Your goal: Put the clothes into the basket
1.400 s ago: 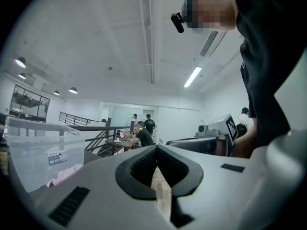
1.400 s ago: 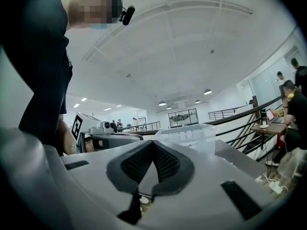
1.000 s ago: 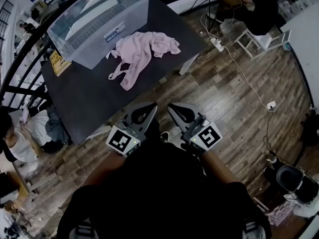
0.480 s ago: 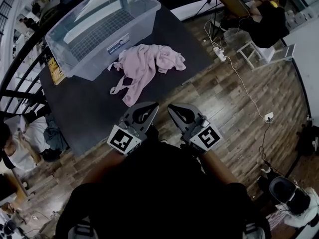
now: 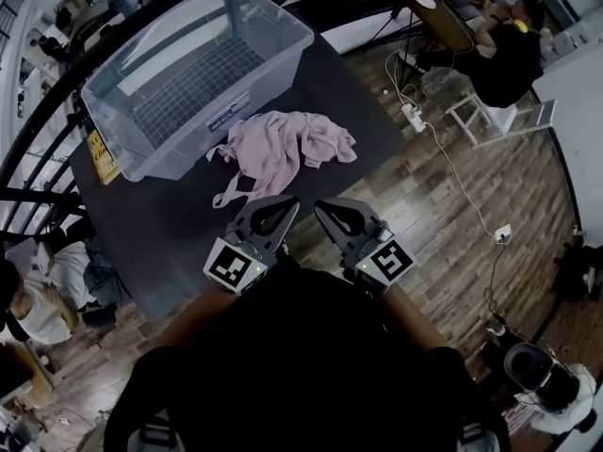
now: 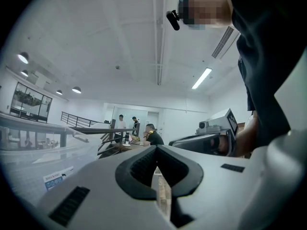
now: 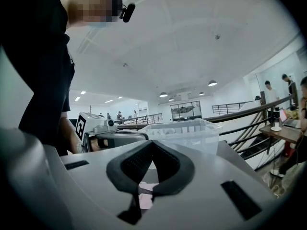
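grey jaws on your left gripper (image 5: 283, 207) are closed tip to tip, holding nothing. your right gripper (image 5: 328, 207) sits just beside it, jaws pressed together the same way and holding nothing. both point forward over the near edge of the dark table (image 5: 170, 234). just ahead of the tips, the pink clothes (image 5: 283, 149) lie crumpled on the table, apart from both grippers. beyond the clothes and off to the left of your jaws, the clear basket (image 5: 273, 22) stands upright, its near wall just beside the clothes.
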`<state>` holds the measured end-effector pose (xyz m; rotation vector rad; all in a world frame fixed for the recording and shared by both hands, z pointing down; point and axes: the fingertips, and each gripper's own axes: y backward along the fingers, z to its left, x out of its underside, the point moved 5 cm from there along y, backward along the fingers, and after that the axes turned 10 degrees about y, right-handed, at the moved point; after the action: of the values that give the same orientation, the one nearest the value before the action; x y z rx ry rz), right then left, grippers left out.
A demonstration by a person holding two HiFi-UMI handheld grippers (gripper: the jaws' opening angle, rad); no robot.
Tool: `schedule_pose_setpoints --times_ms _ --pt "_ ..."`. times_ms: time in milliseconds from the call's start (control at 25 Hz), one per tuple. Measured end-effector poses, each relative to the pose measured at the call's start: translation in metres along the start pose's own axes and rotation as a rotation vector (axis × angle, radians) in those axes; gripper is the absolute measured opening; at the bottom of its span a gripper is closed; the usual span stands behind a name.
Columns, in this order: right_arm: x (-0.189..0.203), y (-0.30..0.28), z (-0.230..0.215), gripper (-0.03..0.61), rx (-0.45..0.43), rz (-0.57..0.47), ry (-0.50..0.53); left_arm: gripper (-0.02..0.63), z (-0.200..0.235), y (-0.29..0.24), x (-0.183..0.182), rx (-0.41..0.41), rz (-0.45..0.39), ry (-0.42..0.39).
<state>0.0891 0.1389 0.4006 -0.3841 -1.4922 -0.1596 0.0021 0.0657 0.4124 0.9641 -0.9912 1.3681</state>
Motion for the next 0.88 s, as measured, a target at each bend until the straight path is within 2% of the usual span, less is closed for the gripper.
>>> schedule_pose_setpoints --times_ms 520,880 --pt "0.010 -0.040 -0.053 0.015 -0.025 0.043 0.031 0.003 0.053 -0.019 -0.001 -0.064 -0.015 0.018" --pt "0.041 -0.068 -0.114 0.017 -0.158 0.113 0.111 0.003 0.083 -0.053 0.000 -0.210 -0.047 0.017"
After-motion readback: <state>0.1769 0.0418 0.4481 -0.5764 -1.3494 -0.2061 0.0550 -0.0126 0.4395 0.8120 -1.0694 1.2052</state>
